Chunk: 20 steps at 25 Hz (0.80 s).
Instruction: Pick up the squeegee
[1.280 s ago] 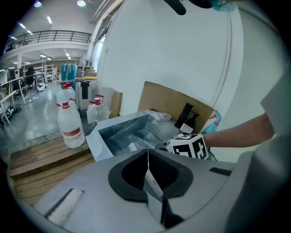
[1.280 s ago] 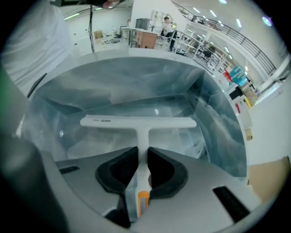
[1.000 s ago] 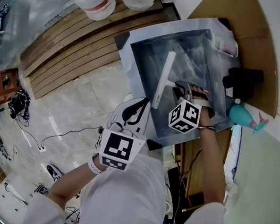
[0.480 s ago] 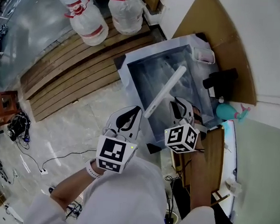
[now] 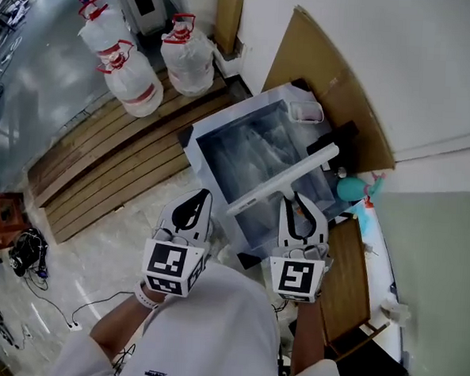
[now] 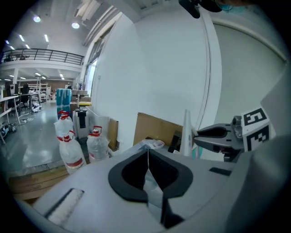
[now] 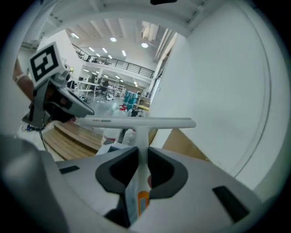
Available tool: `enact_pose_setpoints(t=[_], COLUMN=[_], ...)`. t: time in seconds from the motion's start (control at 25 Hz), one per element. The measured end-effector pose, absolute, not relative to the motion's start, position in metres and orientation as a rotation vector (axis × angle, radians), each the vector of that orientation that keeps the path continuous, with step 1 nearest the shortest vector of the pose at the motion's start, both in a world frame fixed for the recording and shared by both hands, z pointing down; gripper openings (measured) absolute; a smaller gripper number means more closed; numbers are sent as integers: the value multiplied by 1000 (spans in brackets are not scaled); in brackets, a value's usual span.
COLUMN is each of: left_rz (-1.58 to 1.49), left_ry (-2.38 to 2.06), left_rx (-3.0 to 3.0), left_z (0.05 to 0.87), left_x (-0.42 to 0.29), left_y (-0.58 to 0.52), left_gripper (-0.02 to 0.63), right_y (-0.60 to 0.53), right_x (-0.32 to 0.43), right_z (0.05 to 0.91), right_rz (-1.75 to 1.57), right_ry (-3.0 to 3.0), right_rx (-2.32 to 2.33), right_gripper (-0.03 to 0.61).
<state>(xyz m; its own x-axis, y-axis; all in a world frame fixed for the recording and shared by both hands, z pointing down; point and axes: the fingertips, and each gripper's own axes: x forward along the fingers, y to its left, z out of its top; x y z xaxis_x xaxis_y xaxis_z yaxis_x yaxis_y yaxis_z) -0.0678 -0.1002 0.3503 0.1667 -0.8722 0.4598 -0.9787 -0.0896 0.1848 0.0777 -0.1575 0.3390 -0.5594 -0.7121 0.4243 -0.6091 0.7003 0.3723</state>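
The white squeegee hangs in the air over the steel basin, its long blade slanting from lower left to upper right. My right gripper is shut on its handle; in the right gripper view the squeegee makes a T, with the stem clamped at the right gripper. My left gripper is shut on nothing, left of the basin's near corner. In the left gripper view the left gripper has its pads pressed together, and the squeegee shows edge on beside the right gripper.
Plastic sheeting lines the basin. Behind it stand a cardboard sheet, a black object, a small dish and a teal spray bottle. Water jugs stand on wooden pallets to the left. A white wall lies to the right.
The right gripper has lifted the squeegee up out of the basin and drawn it toward me, and the blade has swung to a slant. The left gripper has risen alongside, still shut.
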Motion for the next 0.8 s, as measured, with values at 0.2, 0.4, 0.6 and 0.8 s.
enact_pose_setpoints(t=[0.2,0.4,0.6,0.8], left_rz=[296,260,239,225], left_ry=[-1776,-1783,-1777,-1764], left_rx=[2045,2064,2085,2130], left_z=[333,315,308,303], left_x=[-71,-69,-64,-58], left_y=[-101,-98,-89,-92], left_gripper=[11,11,11,11], right_y=[-143,-127,-113,-109], right_x=[103,134,159,178], right_z=[283,259,256,260], right_rz=[-88,-32,-24,10], right_ry=[-2468,-2480,-2420,-2392], right_rx=[1312,1533,1702,1771], right_gripper=[58,58,58,58])
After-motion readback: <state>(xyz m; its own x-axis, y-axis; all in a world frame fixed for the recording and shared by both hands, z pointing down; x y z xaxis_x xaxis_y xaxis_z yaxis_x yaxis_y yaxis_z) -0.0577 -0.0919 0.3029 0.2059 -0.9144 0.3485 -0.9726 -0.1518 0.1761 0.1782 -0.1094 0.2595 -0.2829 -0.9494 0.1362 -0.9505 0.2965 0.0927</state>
